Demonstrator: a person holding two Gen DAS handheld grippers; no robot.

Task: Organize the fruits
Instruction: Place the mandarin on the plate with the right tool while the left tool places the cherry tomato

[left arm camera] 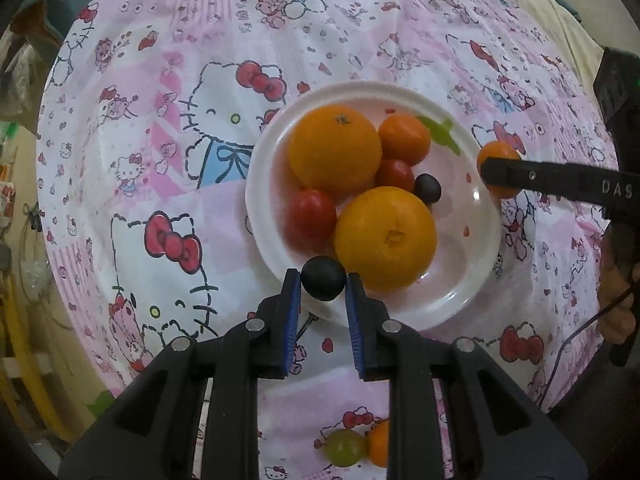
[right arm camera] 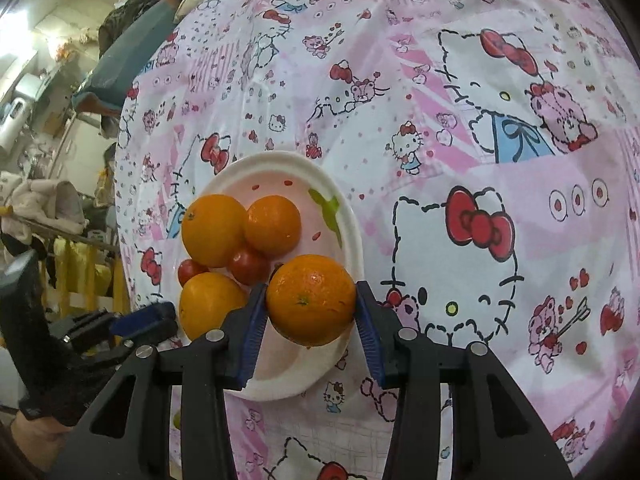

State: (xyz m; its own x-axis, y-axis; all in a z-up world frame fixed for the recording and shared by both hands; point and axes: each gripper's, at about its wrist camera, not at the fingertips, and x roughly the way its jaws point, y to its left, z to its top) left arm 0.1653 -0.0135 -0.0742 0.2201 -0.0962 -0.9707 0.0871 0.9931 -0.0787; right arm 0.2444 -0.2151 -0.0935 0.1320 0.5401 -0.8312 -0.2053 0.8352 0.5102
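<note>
Fruit is being gathered onto the white plate (left arm camera: 460, 300), which sits at the centre of the left wrist view on a pink cartoon-cat tablecloth (left arm camera: 160, 160). The left gripper (left arm camera: 322, 284) is clenched on a dark grape (left arm camera: 322, 278) at the plate's lower rim, pinched between blue ribbed pads, likely to set it with the rest. The right gripper (right arm camera: 310, 304) clasps a small mandarin (right arm camera: 311, 300), dimpled and glossy, over the plate's lower right edge in the right wrist view. Already on the plate lie two large smooth oranges (left arm camera: 335, 148), a smaller mandarin (left arm camera: 404, 139), red cherry tomatoes (left arm camera: 312, 218) and another dark grape (left arm camera: 427, 188). A green grape (left arm camera: 345, 447) and an orange fruit (left arm camera: 379, 443) wait on the cloth at the lower centre, behind the left gripper's fingers
</note>
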